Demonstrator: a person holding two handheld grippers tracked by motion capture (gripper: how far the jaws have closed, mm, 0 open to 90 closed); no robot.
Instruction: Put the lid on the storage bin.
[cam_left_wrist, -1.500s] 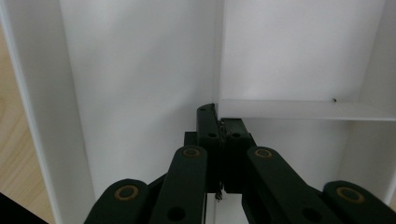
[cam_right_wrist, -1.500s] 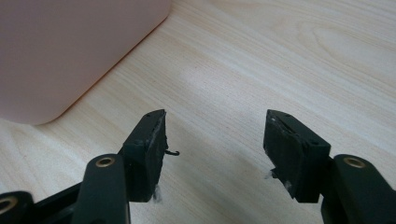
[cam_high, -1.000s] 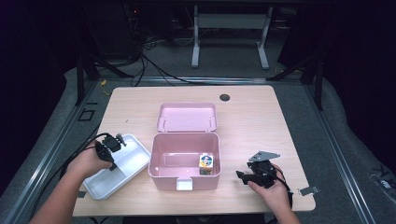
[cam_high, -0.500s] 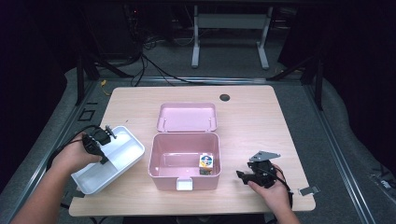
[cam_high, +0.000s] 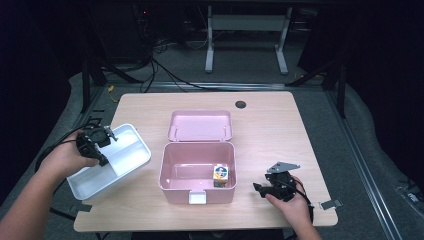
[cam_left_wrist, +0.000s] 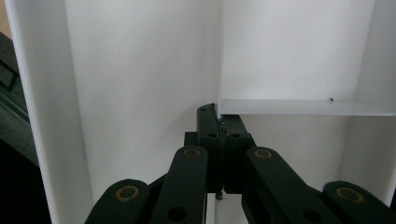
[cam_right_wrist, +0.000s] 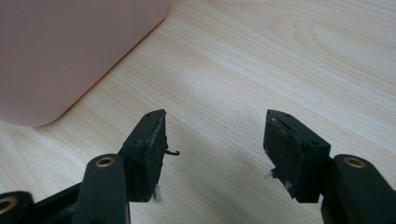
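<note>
You are gripping the white tray (cam_high: 120, 160) with your left gripper (cam_high: 96, 145), jaws pinched tight on the tray's inner divider wall (cam_left_wrist: 285, 106), as the left gripper view is showing. The tray is sitting at the left side of the table (cam_high: 280, 120), tilted, its near end hanging past the table's left edge, just beside the pink box (cam_high: 197, 172) but apart from it.

Your right gripper (cam_high: 272, 189) is resting low over bare wood to the right of the box, jaws spread wide, holding nothing; the box corner (cam_right_wrist: 70, 60) is showing close by at its left.

For the step in hand, which is looking like moving the tray clear of the box: keep the pinch firm on the divider, since it is a thin wall and the tray could swing. Level it before setting it down, and keep all of it on the table, away from the edge. Keep the right gripper parked clear.

Count: one white tray with two compartments, both looking empty; one pink box, lid (cam_high: 201, 125) open and lying back; one small printed cube (cam_high: 220, 173) inside the box at its right near corner; two grippers; one table.
</note>
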